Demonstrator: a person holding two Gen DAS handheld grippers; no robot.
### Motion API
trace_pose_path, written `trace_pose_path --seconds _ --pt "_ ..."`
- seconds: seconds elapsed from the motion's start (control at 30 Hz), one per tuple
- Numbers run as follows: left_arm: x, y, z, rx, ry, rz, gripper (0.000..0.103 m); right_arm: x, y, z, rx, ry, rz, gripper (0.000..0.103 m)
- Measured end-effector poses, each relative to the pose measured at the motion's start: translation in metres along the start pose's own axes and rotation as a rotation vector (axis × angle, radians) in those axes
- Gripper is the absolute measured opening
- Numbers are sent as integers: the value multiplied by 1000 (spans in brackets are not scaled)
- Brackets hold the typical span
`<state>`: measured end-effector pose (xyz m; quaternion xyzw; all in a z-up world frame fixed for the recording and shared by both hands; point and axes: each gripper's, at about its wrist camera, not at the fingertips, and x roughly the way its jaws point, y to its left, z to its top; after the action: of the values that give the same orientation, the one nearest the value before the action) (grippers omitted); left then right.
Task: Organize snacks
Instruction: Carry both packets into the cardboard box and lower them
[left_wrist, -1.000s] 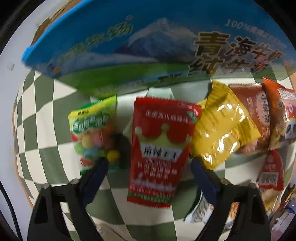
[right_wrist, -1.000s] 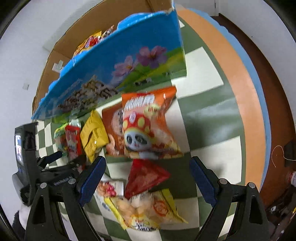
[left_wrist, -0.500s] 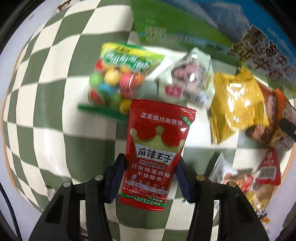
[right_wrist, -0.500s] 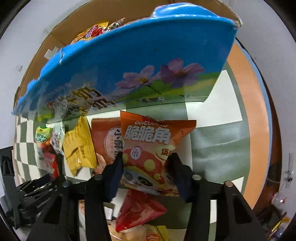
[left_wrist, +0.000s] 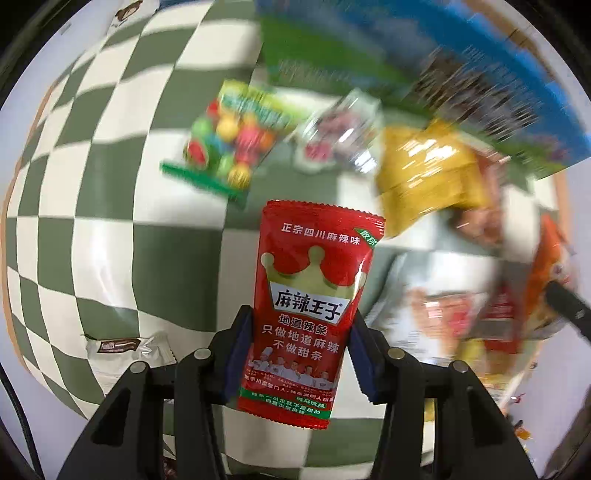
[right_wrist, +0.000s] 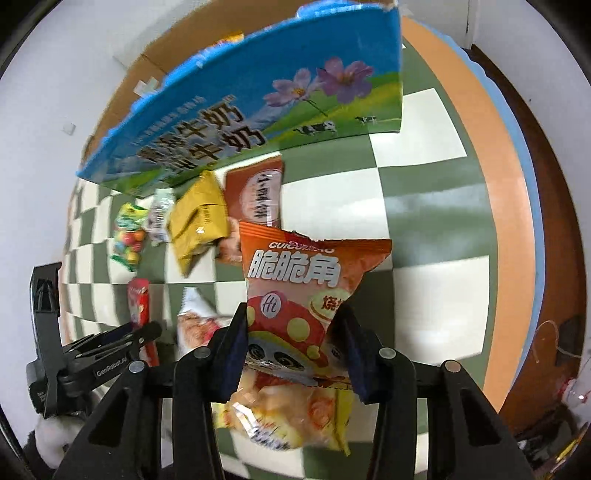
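- Left claw (left_wrist: 299, 363) clamped on red spicy-strip packet (left_wrist: 314, 295), lifted, short of blue milk carton (right_wrist: 258, 107).
- Right claw (right_wrist: 293, 356) clamped on orange chip bag (right_wrist: 306, 291), below the carton.
- Step: carrying. Next, likely: clear carton wall, release inside.

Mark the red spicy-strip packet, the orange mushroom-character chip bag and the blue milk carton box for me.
red spicy-strip packet (left_wrist: 314, 295), left wrist view, on the white name label.
orange chip bag (right_wrist: 295, 273), right wrist view, on the white lettering.
blue milk carton box (right_wrist: 258, 107), right wrist view, on its printed side wall.
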<state>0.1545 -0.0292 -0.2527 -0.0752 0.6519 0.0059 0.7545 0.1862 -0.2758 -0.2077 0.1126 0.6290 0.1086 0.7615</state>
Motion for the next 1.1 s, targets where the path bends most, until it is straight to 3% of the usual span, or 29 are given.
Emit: trace_pose_path --seconds 0.23,0.43,0.6,0.83,1.1 --pt "-94 -22 30 49 -123 -154 46 -55 21 5 -5 -92 123 48" --pt "-143 -33 118 113 -201 -165 46 -99 38 40 -35 -171 191 48" --pt "-138 -44 191 139 -212 -95 47 -106 48 97 -66 -233 154 48" --pt "-94 -44 288 136 -99 -4 47 -77 52 195 -111 -240 9 48" --pt "-41 -33 341 110 -12 44 47 -26 54 271 -142 -182 -88 48"
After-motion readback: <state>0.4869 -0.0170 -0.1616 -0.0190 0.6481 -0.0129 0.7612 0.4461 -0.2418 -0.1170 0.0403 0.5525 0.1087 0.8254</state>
